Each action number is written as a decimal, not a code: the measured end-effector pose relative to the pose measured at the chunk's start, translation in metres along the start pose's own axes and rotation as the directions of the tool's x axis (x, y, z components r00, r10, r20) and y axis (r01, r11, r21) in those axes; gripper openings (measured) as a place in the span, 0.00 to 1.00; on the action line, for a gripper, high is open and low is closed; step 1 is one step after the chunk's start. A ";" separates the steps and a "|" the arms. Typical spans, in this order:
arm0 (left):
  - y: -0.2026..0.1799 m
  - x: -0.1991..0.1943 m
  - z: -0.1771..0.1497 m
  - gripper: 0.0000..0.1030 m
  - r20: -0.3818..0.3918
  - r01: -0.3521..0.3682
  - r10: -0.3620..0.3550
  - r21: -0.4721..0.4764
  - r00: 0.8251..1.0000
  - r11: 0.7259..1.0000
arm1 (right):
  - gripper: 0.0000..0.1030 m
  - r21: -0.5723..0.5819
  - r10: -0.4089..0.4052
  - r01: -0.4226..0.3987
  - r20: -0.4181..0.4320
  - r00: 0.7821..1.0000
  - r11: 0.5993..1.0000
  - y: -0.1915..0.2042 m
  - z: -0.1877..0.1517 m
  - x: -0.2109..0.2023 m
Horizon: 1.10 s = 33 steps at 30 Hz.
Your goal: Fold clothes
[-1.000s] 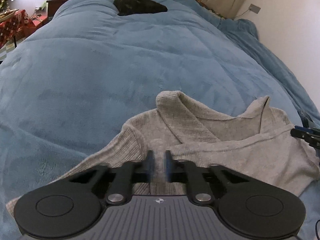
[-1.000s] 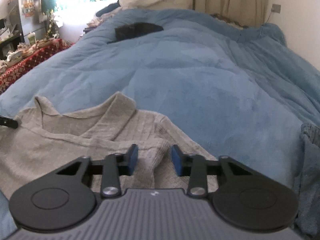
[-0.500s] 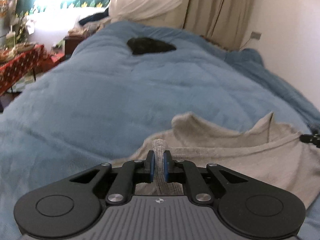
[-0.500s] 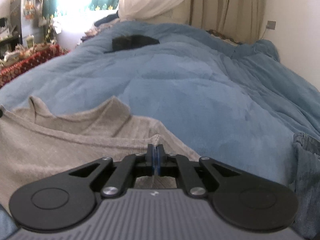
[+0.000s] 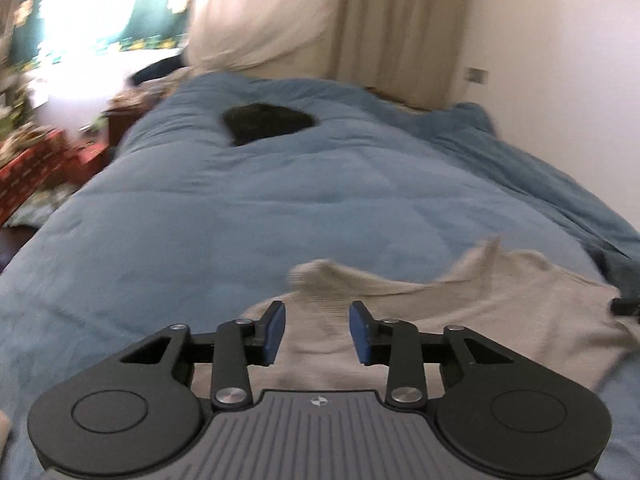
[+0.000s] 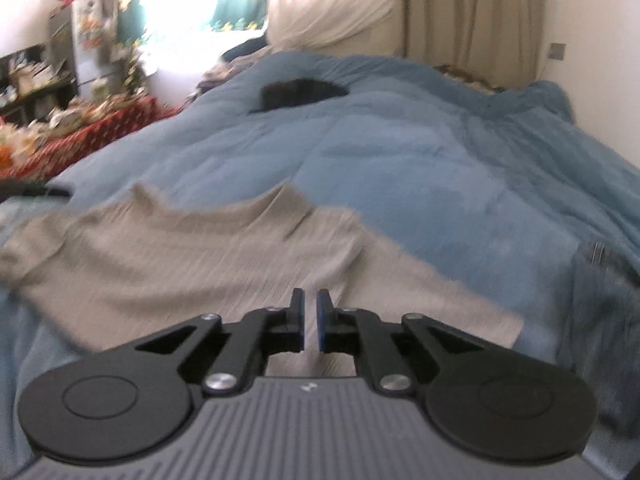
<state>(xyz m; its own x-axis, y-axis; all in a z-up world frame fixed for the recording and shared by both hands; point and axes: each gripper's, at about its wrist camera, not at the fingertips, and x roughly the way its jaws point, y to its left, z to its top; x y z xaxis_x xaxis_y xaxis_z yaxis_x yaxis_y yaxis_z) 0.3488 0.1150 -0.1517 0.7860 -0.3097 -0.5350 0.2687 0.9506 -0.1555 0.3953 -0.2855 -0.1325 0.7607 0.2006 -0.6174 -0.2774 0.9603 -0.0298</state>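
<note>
The left hand-held gripper (image 5: 317,330) has its jaws parted and opening, with nothing pinched between them; it hangs over the sweater's (image 5: 500,312) near left part, the collar just beyond its tips. The right hand-held gripper (image 6: 310,320) has its jaws almost together, a thin gap showing and no cloth caught in it. The sweater lies flat on the bed (image 6: 420,168), spreading left from the right hand-held gripper.
</note>
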 end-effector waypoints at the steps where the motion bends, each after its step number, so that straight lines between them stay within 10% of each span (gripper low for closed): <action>1: -0.010 0.001 0.002 0.30 -0.014 0.026 -0.026 0.025 1.000 0.999 | 0.06 -0.015 0.000 0.000 -0.002 1.000 1.000 0.005 -0.007 -0.001; 16: -0.071 0.012 -0.049 0.28 -0.160 0.232 -0.220 0.057 0.962 0.971 | 0.10 -0.025 0.016 -0.015 0.050 0.999 1.000 0.013 -0.032 -0.016; 24: -0.077 0.017 -0.084 0.21 -0.243 0.255 -0.238 0.042 0.940 0.966 | 0.08 -0.018 0.023 -0.024 -0.078 0.997 1.000 0.021 -0.064 0.014; 33: -0.083 0.003 -0.076 0.21 -0.145 0.289 -0.288 -0.016 0.947 0.957 | 0.10 -0.039 0.076 -0.076 0.007 0.997 0.996 0.048 -0.041 -0.011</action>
<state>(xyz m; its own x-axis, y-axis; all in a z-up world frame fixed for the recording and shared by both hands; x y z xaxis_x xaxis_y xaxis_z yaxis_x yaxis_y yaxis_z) 0.2863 0.0365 -0.2036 0.5862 -0.5640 -0.5817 0.4755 0.8208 -0.3166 0.3497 -0.2500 -0.1591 0.7410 0.2747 -0.6127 -0.3571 0.9340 -0.0132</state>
